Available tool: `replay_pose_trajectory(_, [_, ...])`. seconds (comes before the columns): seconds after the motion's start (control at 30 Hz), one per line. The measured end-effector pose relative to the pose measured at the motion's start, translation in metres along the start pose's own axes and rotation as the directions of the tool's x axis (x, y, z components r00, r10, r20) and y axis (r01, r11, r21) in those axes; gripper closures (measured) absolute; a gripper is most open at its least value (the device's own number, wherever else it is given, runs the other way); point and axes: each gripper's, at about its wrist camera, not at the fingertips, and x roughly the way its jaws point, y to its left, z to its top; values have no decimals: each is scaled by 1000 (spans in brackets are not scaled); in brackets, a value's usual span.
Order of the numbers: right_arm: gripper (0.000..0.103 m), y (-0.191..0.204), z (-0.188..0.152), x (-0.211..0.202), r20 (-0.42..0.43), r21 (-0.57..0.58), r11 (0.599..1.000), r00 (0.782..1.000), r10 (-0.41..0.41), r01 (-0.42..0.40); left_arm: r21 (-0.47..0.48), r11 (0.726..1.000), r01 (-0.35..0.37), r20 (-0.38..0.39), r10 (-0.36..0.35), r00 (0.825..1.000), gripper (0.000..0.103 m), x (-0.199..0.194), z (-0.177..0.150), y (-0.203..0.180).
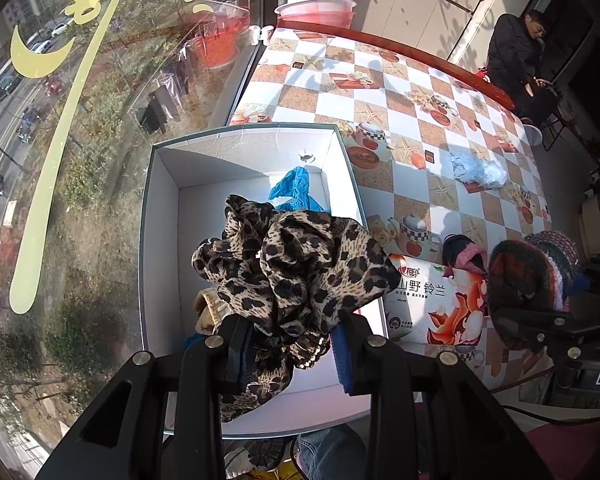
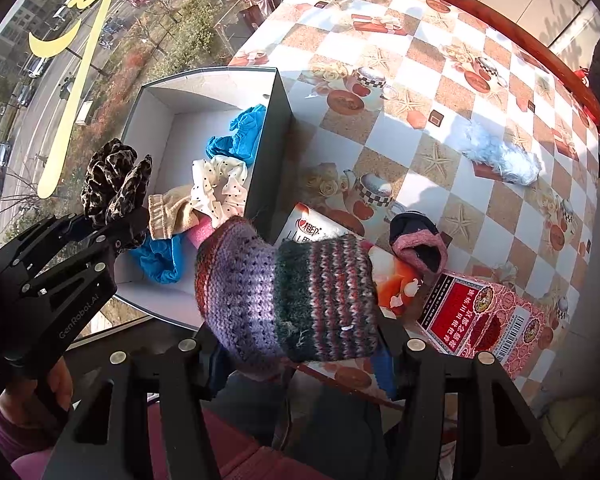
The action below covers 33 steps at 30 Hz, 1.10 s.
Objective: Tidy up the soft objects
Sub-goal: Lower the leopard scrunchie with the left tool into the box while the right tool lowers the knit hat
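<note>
Left load over the box, right load just short of it.

Left wrist view: the left gripper (image 1: 296,332) has its jaws closed narrow on the leopard scrunchie (image 1: 296,264), which hangs directly above the open box (image 1: 160,208).
Right wrist view: the right gripper (image 2: 300,364) has its jaws clamped half-wide on the knit piece (image 2: 288,296), lying crosswise, with the box up-left past its dark near wall; the left is nearer.

Table with checkered oilcloth, window side.
Table (image 2: 432,76), red wooden rim, cloth of white and tan squares printed with teapots and starfish. On it: open white cardboard box (image 2: 276,120) at left; pale blue fluffy cloth (image 2: 500,152) far right; pink-and-black knit piece (image 2: 418,248), white tissue pack (image 1: 432,300) and red patterned carton (image 2: 488,320) near.
</note>
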Motion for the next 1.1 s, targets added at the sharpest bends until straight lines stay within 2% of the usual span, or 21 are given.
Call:
replay_pose_trajectory(0.57, [46,12,7,4,-2,-44,999,1000,0,0,-30,999,-17,-6,17,1000,68,3,-4,12])
replay_pose_trajectory(0.8, [46,27,17,10,-10,-90,996,1000,16,-17,-70,996,-46,-56,42,998,68,12,-12,25])
replay_pose_trajectory(1.1, [46,56,34,18,-18,-170,985,999,33,-36,-91,994,-66,-82,58,995,68,17,-13,30])
